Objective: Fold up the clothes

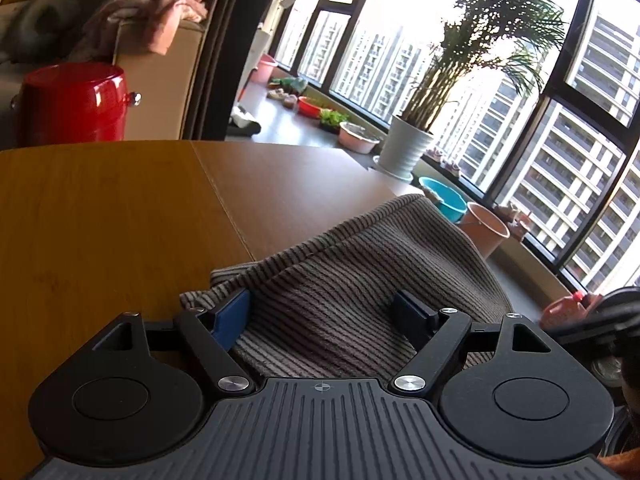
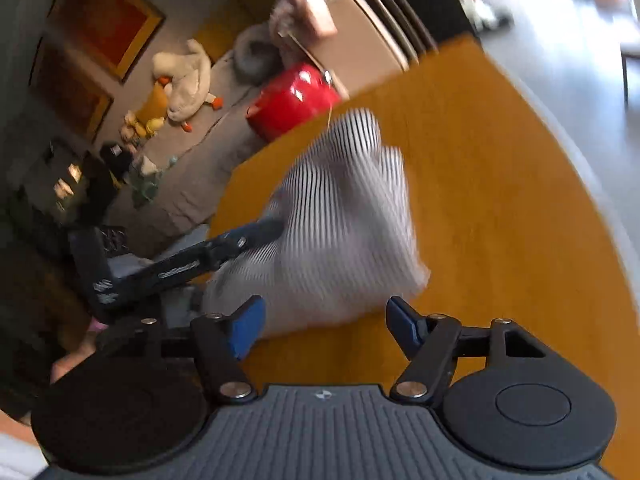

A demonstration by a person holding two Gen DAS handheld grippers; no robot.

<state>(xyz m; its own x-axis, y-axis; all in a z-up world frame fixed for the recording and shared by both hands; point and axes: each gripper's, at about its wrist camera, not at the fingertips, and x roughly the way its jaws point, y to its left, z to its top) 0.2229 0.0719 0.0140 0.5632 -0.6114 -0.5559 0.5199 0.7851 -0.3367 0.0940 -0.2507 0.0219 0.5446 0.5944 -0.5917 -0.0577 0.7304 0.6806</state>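
On the wooden table (image 1: 120, 216) we see the striped garment (image 1: 360, 280) between the left gripper (image 1: 324, 312)'s spread fingers (pads apart); right gripper (image 2: 324, 324) open, garment at 12 o'clock.

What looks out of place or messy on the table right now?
The striped garment lies bunched on the wooden table, its far end apparently drooping past the edge. Nothing looks spilled or damaged.

Our left tool (image 1: 324, 312) and right tool (image 2: 324, 328) are black, with blue pads, silver screws, round side discs and a ribbed grey base bearing a crosshair mark.
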